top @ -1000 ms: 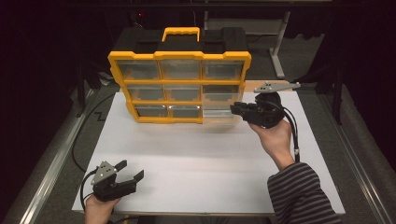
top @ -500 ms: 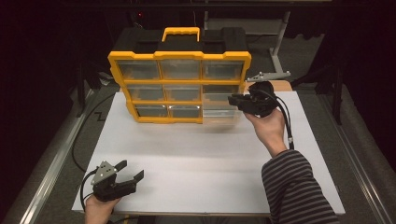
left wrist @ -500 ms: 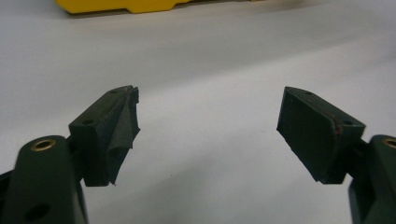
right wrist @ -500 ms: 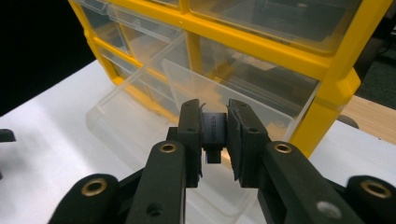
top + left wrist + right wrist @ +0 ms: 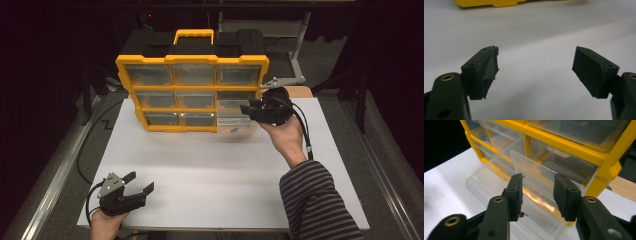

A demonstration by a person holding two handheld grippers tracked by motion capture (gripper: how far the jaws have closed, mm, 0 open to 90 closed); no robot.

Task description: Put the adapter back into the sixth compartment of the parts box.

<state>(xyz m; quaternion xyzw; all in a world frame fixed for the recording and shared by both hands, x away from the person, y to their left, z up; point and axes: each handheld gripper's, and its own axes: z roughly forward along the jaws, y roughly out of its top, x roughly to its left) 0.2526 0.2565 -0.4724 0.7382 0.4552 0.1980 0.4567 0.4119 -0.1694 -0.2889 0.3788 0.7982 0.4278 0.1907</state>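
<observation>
At the organizer's (image 5: 192,92) lower right, my right gripper (image 5: 537,195) has just been opening, jaws released over the pulled-out clear drawer (image 5: 499,182); my left gripper (image 5: 536,70) rests released.

1. This looks like a lab or test bench set up for recording.
2. A white rectangular board (image 5: 215,165) covers a metal-railed grey table (image 5: 55,175).
3. Black darkened surroundings ring the bench.
4. A yellow plastic parts organiser with clear drawers (image 5: 192,92) suggests workshop storage.
</observation>
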